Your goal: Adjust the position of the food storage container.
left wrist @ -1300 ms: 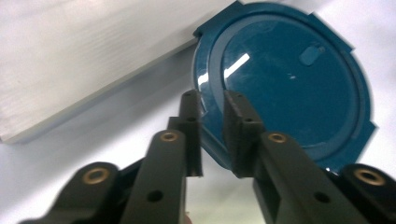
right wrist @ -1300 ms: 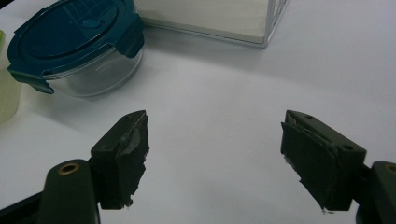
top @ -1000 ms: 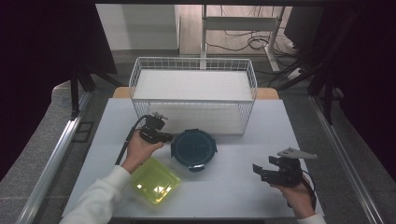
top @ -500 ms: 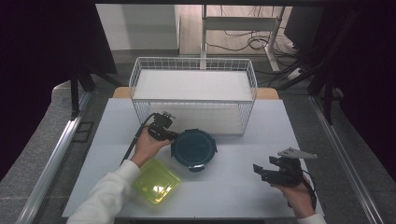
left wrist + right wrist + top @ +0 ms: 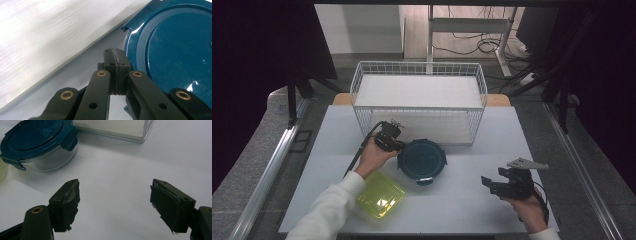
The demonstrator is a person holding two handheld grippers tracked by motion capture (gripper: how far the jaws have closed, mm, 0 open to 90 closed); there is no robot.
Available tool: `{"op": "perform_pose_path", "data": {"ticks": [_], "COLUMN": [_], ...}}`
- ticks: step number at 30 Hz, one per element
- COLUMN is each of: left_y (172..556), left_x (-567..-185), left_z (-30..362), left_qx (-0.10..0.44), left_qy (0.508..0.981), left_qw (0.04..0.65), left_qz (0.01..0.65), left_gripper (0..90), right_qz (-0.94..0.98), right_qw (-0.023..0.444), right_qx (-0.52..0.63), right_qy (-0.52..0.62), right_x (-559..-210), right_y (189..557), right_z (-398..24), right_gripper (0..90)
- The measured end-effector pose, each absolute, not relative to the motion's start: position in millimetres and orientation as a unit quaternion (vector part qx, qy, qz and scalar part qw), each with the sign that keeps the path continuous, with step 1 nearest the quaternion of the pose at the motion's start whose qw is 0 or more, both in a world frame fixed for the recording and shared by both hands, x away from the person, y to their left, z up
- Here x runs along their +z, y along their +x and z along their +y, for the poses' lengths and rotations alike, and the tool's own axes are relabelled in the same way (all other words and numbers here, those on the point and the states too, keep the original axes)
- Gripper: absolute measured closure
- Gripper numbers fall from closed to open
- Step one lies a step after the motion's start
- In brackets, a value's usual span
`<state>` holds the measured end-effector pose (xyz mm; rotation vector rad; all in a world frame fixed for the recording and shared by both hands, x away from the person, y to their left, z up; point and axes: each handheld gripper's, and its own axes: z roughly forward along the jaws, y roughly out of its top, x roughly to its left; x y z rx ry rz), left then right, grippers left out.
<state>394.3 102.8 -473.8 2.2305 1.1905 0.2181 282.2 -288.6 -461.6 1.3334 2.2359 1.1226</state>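
- Round container (image 5: 422,160) with a dark teal clip-on lid sits mid-table, just in front of the wire basket (image 5: 419,102); the left gripper (image 5: 393,140) is at its left edge.
- Left gripper view: its two black jaws are pressed flat together, nothing between them, their tips right beside the lid's rim (image 5: 130,47). Whether they actually touch the rim cannot be told.
- That view cuts the lid off at the top and right, so just part of its disc (image 5: 180,50) shows. The pale blurred band across the upper left is hard to identify.
- The person's left hand (image 5: 374,155) wraps the gripper body, hiding most of it in the high view; a white sleeve (image 5: 329,207) runs off the bottom edge.
- Yellow-green square container (image 5: 381,195) lies near the table's front edge, just beside the sleeve; its contents are unclear.
- Right gripper (image 5: 492,184) is held low at the table's right front, well apart from the round container, jaws spread wide and empty above the bare white table (image 5: 120,165).
- Right gripper view shows the container's clear wall (image 5: 50,160) beneath the lid, cropped at the top left, and a corner of the basket (image 5: 147,127).
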Motion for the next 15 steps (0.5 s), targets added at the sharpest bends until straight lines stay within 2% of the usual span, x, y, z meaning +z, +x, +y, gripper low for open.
{"op": "perform_pose_path", "data": {"ticks": [15], "left_y": [390], "left_x": [-472], "left_z": [78], "left_qx": [0.071], "left_qy": [0.853], "left_qw": [0.297], "left_qz": [0.422], "left_gripper": [90.0], "right_qz": [0.782], "right_qw": [0.150], "right_qx": [0.389], "right_qy": [0.463], "right_x": [-463], "right_y": [283], "right_z": [-288], "right_gripper": [23.6]}}
